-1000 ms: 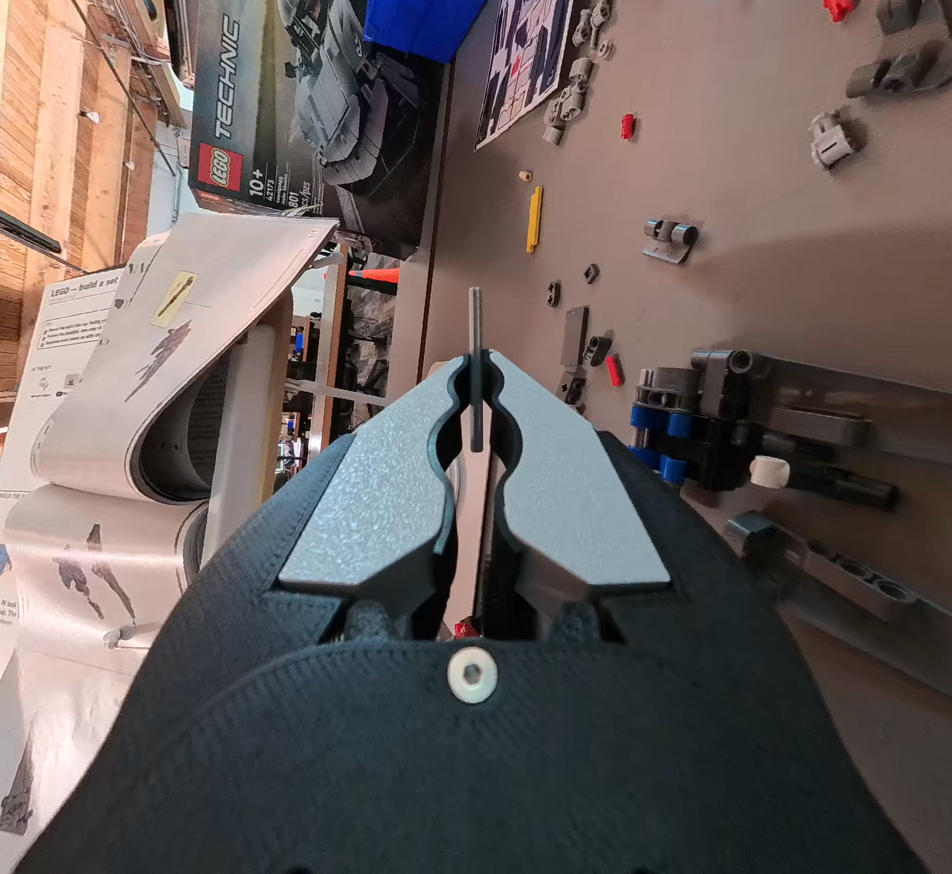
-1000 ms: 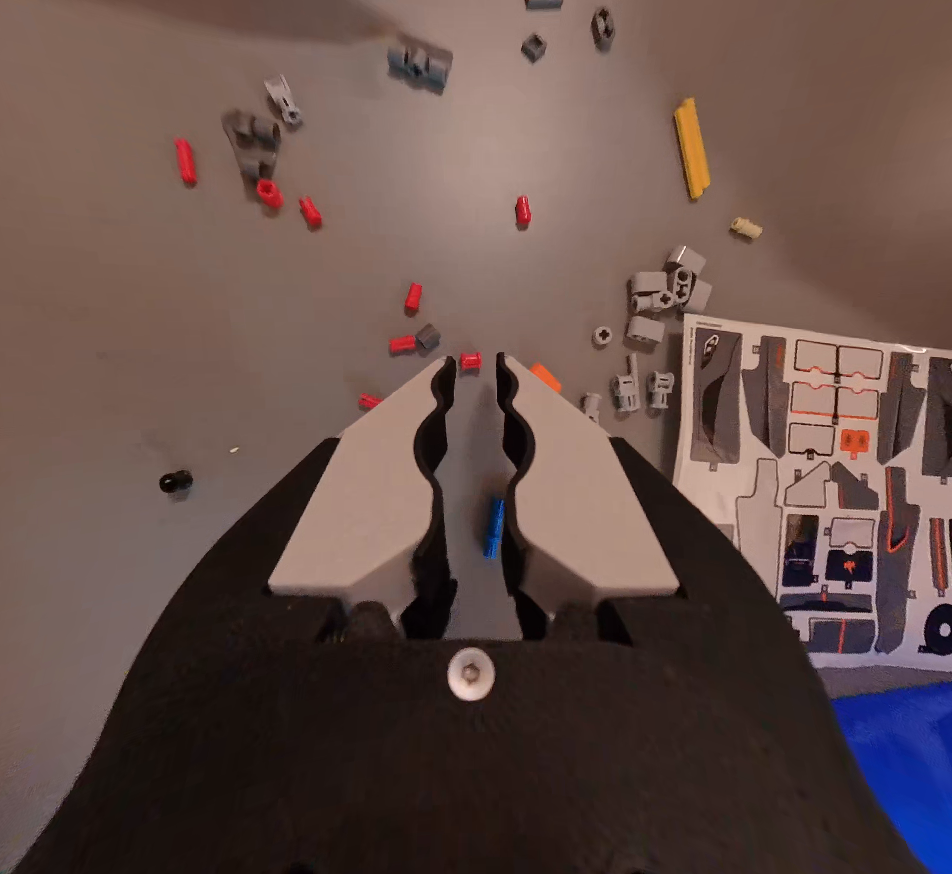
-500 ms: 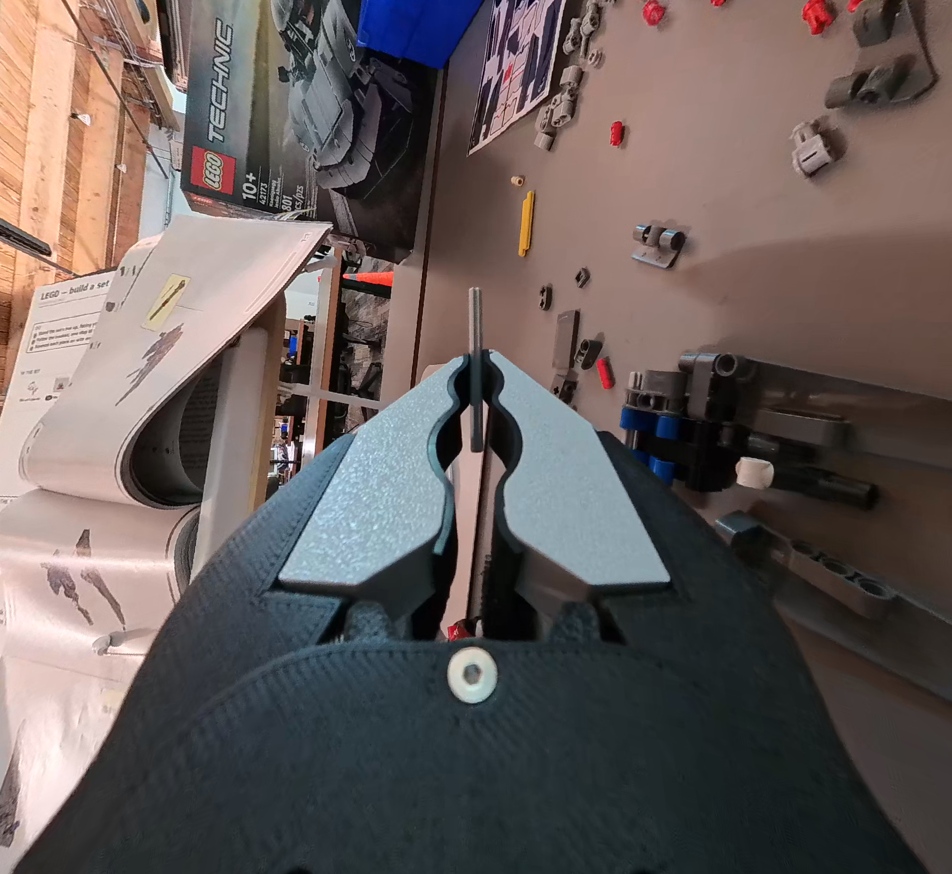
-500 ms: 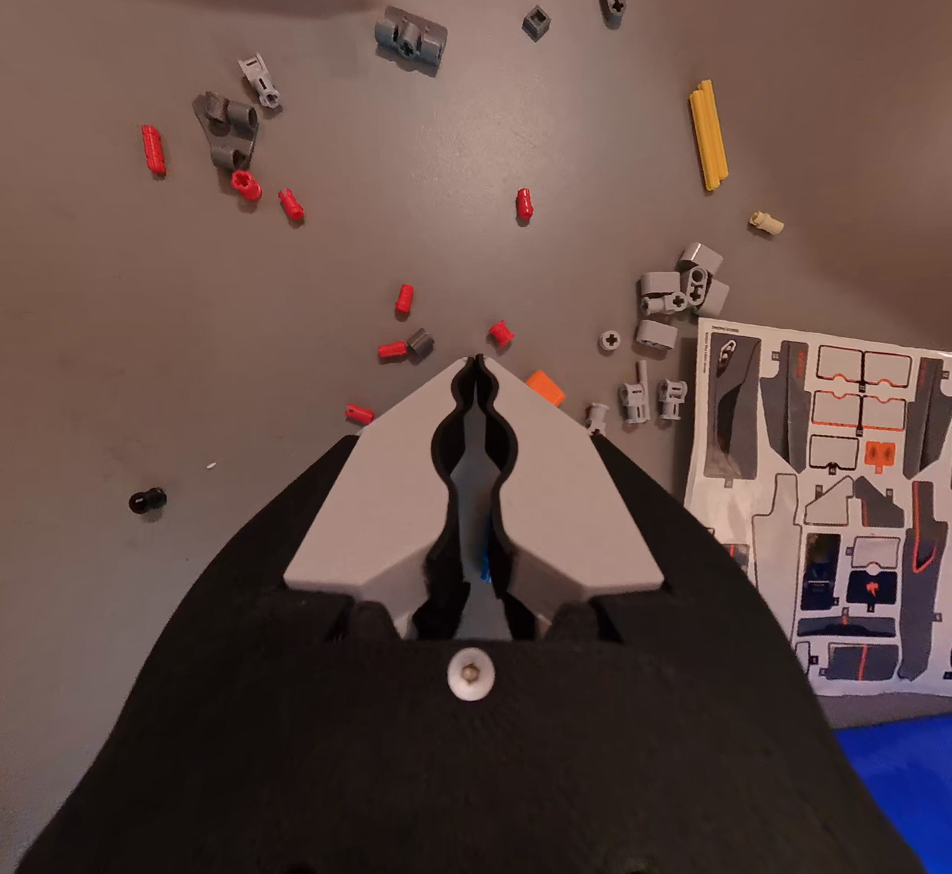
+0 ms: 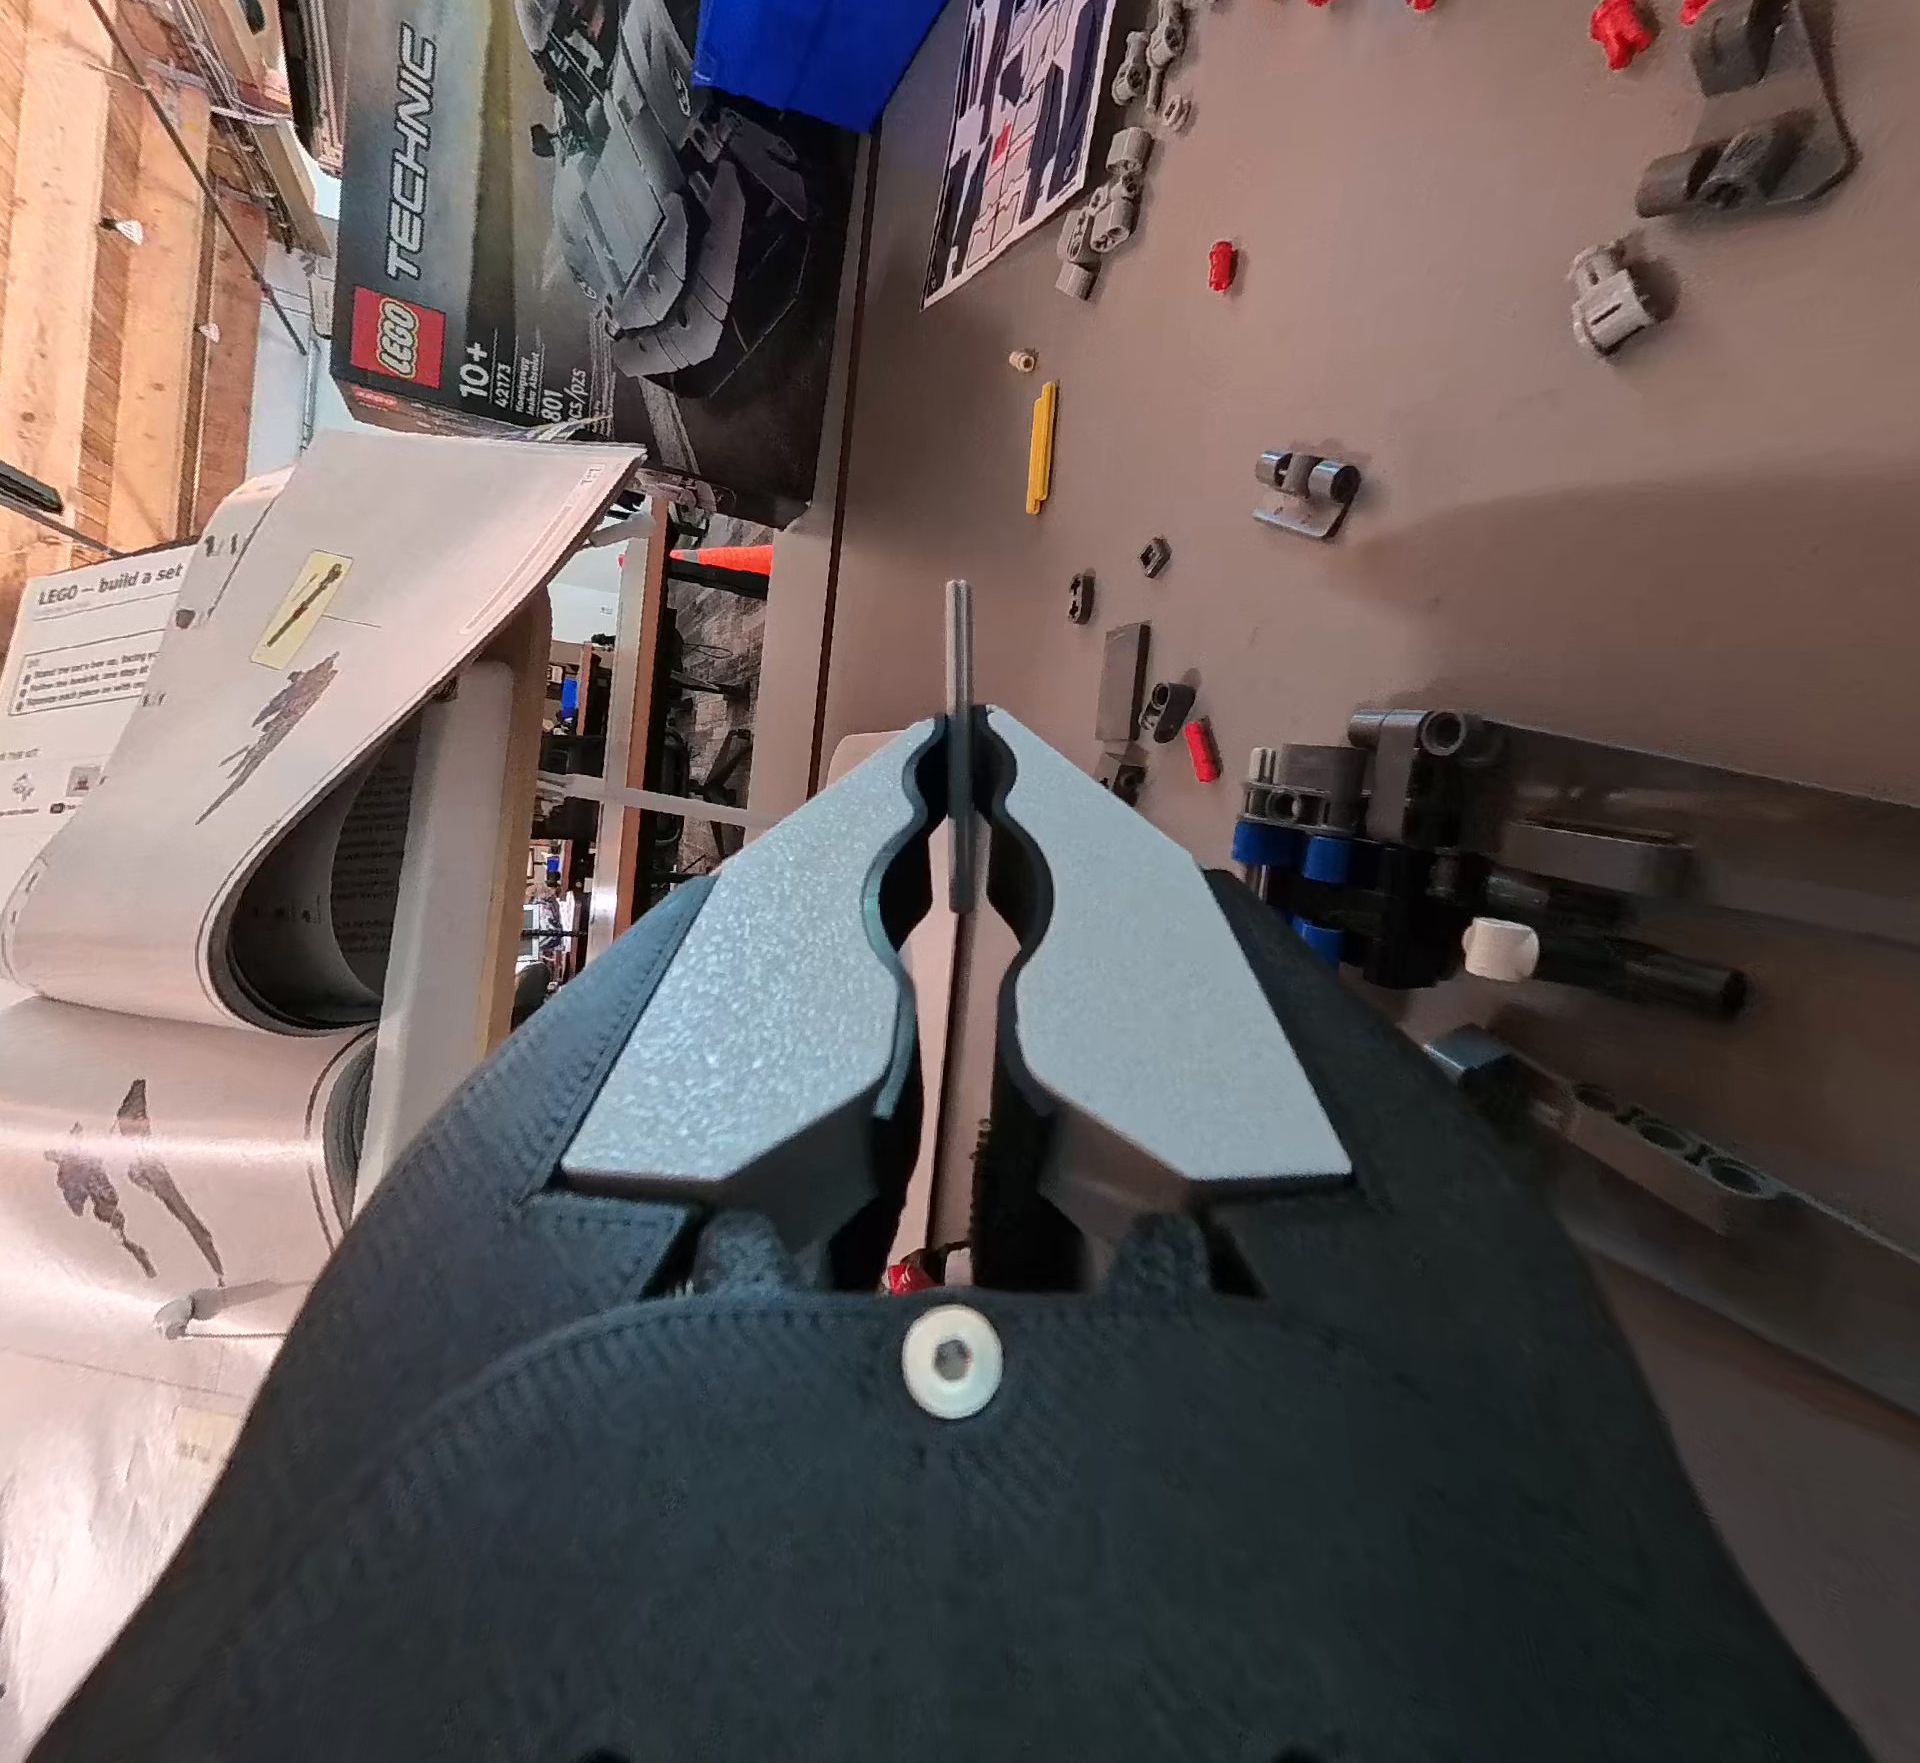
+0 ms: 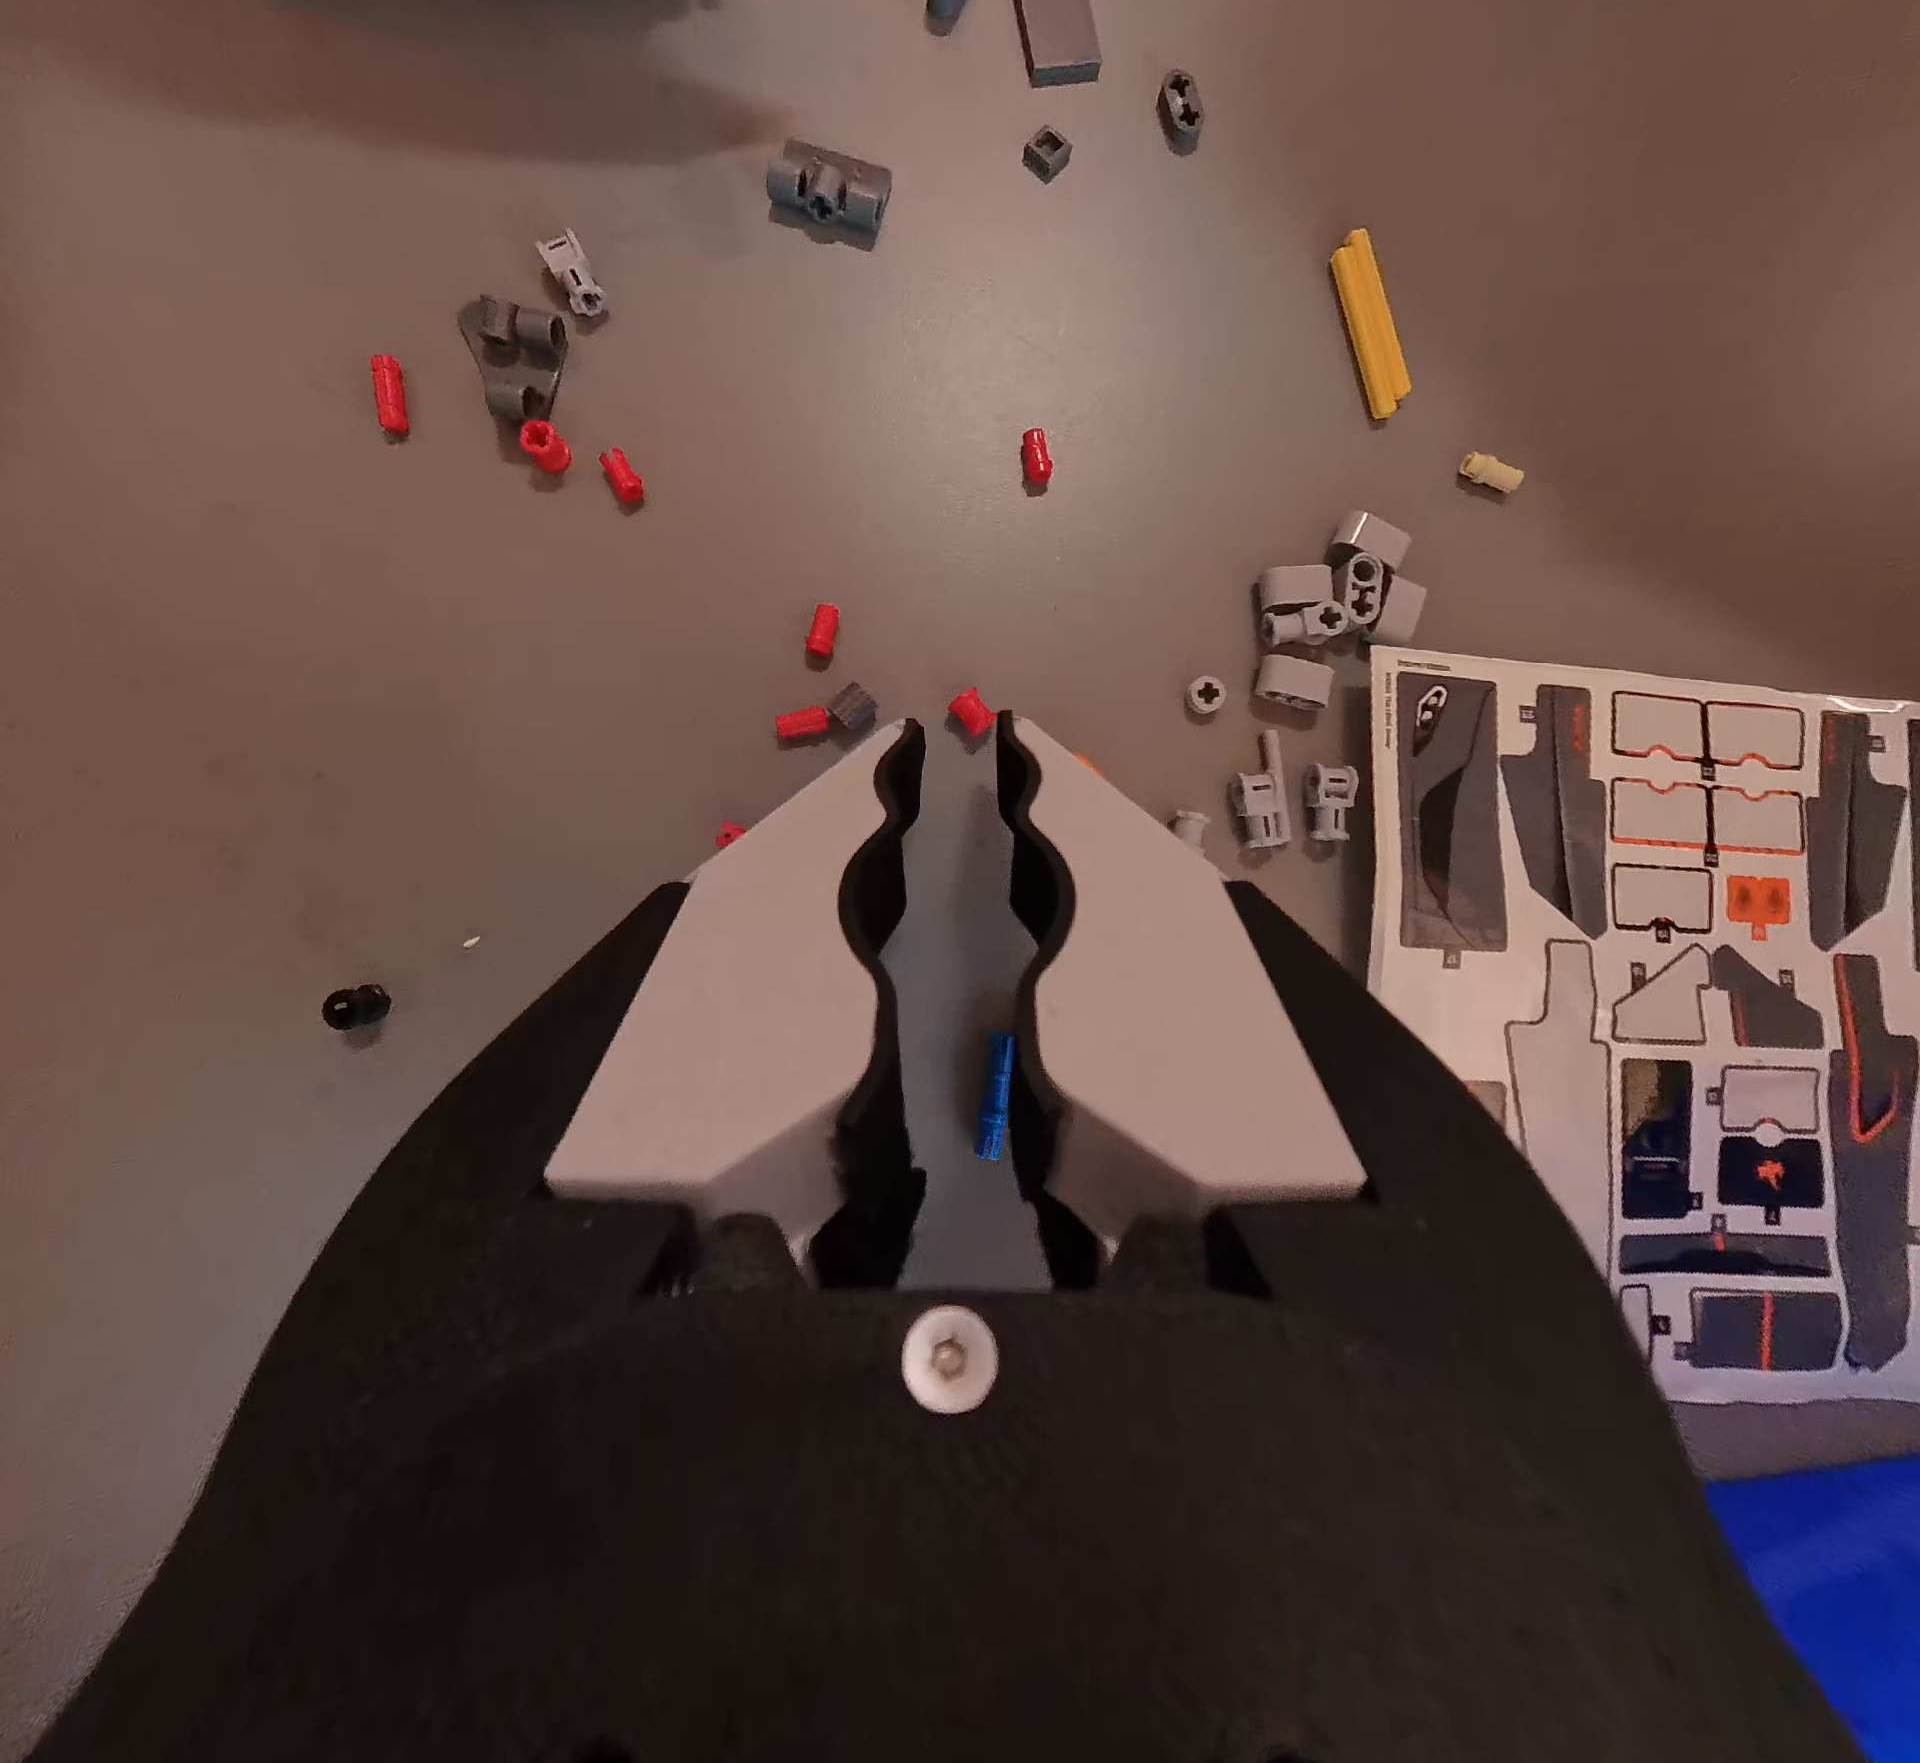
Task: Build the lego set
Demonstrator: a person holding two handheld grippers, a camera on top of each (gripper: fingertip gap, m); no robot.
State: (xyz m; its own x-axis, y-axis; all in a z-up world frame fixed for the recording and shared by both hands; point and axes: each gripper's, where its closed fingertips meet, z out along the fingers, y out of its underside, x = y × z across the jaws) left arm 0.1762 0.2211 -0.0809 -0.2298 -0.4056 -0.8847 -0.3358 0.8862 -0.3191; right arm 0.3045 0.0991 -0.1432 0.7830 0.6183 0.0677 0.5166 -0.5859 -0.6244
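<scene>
Since 0.5 s ago right gripper (image 6: 958,726) has re-spread its jaws; a blue pin (image 6: 995,1095) lies on the table (image 6: 935,342) in the gap, near the right finger. Left gripper (image 5: 961,726) stays pressed together, pinching a thin grey axle (image 5: 959,664) that projects past the tips. Partly built assembly (image 5: 1455,840) lies right of it, loose red pins (image 6: 821,630) scattered ahead.

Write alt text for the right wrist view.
The right gripper hangs open over a grey table, a small red pin just past its fingers and a blue pin lying between them. Red and grey Lego pieces lie scattered beyond, with a sticker sheet at right.
</scene>
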